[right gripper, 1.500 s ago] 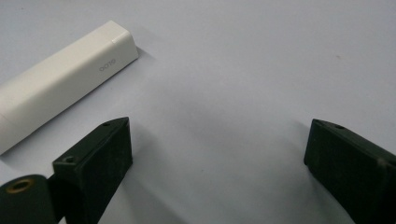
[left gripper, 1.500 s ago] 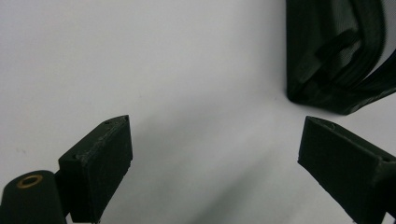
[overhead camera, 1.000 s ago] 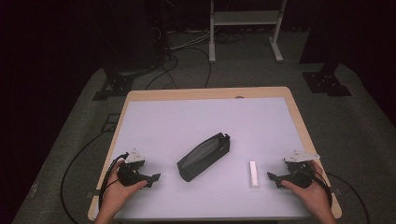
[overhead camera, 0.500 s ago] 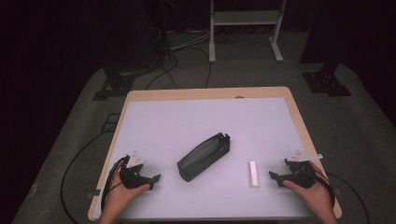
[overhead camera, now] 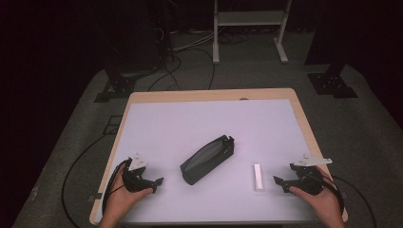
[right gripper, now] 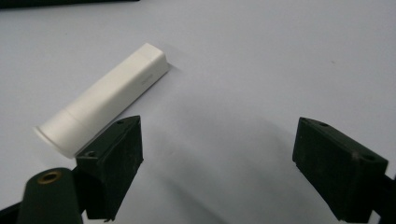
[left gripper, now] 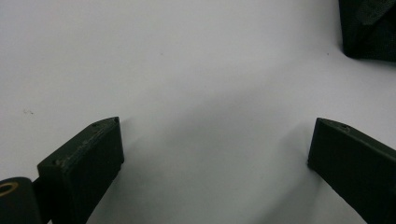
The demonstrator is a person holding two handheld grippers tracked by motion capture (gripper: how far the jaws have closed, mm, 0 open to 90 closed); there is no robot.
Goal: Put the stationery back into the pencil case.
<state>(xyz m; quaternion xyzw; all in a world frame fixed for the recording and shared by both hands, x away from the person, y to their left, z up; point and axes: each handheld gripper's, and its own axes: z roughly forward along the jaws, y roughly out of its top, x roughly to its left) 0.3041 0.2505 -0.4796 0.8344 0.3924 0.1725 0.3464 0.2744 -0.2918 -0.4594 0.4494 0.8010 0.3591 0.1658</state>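
Note:
A dark zipped pouch point(overhead camera: 207, 159) lies slantwise in the middle of the white mat. To its right lies a small white bar point(overhead camera: 257, 176). My left gripper point(overhead camera: 156, 184) rests on the mat left of the pouch. Its jaws have just been opening and it is open around bare mat point(left gripper: 212, 140), with a corner of the pouch point(left gripper: 369, 28) farther off. My right gripper point(overhead camera: 280, 184) lies right of the bar and points at it. Its jaws have just been closing a little, but it stays open point(right gripper: 217, 135). The bar point(right gripper: 105, 100) lies just beyond its left jaw, apart from it.
The white mat point(overhead camera: 209, 118) covers a wooden table point(overhead camera: 297, 102), whose edge shows at the back and right. Beyond the table stand a metal frame point(overhead camera: 249, 19) and a black stand base point(overhead camera: 332, 83), with cables point(overhead camera: 180, 57) on the dark floor.

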